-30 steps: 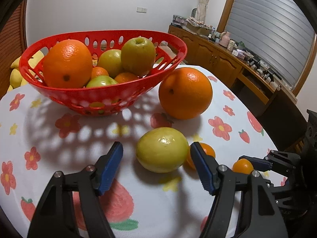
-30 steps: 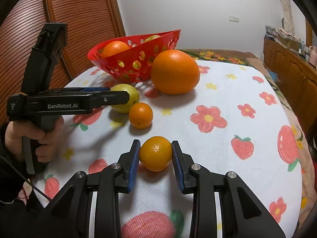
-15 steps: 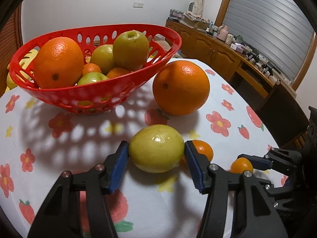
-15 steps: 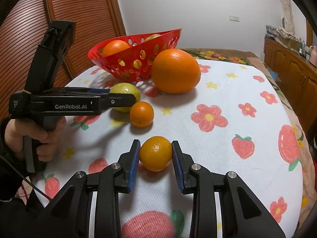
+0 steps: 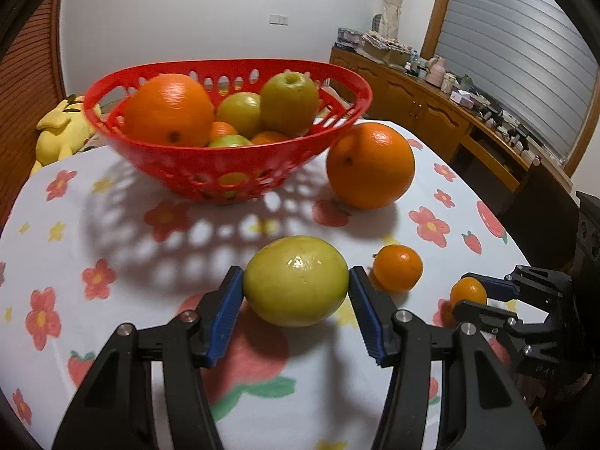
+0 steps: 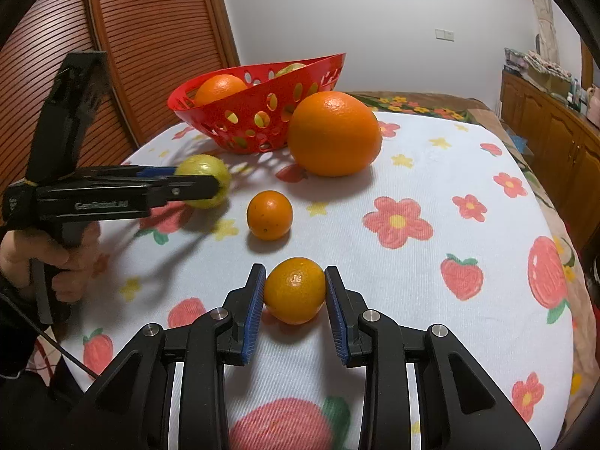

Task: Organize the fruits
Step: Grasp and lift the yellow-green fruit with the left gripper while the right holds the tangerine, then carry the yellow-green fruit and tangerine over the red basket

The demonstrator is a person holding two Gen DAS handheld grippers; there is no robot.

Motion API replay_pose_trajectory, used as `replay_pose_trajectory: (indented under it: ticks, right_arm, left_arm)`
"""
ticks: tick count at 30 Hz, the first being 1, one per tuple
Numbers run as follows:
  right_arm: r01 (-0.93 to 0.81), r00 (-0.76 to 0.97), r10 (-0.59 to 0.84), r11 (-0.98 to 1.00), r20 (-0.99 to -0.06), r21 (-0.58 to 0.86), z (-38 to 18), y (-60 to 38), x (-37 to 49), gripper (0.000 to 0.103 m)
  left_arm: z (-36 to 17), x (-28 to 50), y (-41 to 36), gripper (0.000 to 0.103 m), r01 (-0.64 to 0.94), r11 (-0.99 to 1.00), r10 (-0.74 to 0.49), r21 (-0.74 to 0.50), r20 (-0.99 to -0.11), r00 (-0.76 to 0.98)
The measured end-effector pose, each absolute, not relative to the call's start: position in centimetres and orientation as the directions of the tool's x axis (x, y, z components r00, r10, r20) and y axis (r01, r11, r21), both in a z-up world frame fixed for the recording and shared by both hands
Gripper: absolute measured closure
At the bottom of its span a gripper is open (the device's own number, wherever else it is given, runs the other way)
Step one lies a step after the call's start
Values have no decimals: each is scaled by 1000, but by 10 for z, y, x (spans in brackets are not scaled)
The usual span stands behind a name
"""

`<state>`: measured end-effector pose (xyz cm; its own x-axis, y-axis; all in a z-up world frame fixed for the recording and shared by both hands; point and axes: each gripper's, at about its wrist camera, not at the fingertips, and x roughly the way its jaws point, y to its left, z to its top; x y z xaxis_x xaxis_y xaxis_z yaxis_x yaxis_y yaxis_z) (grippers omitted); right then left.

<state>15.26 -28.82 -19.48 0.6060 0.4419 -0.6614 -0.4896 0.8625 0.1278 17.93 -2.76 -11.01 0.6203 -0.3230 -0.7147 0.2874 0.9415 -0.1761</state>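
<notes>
My left gripper (image 5: 296, 298) is shut on a yellow-green fruit (image 5: 296, 281), which looks lifted a little off the floral tablecloth; it also shows in the right wrist view (image 6: 204, 185). My right gripper (image 6: 295, 302) is shut on a small tangerine (image 6: 295, 289) that rests on the cloth. A red basket (image 5: 225, 172) holds oranges and green apples at the back. A large orange (image 5: 370, 165) sits to the right of the basket. A second small tangerine (image 5: 397, 268) lies between the two grippers.
The round table's edge (image 6: 562, 262) curves down on the right. A yellow plush toy (image 5: 63, 131) lies behind the table at the left. A wooden sideboard (image 5: 431, 112) with clutter stands at the far right. A slatted wooden door (image 6: 150, 37) is behind the basket.
My left gripper moved forward around the yellow-green fruit, shut on it and raised it slightly. My right gripper stayed still around the small tangerine.
</notes>
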Motion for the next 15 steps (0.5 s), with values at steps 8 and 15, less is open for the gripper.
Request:
replay_pose_trajectory:
  ticks: [8,15]
  right_arm:
    - [-489,606,443,863,-661,130,-195,-289,153,72]
    - [-487,605,443,863,-662,133,-194,-289,153,72]
  left_arm:
    - [-104,169,-9,47,244,951,-305,-189,-696,650]
    - [-83,163,2,47,233,956,-292,-177,-657,695]
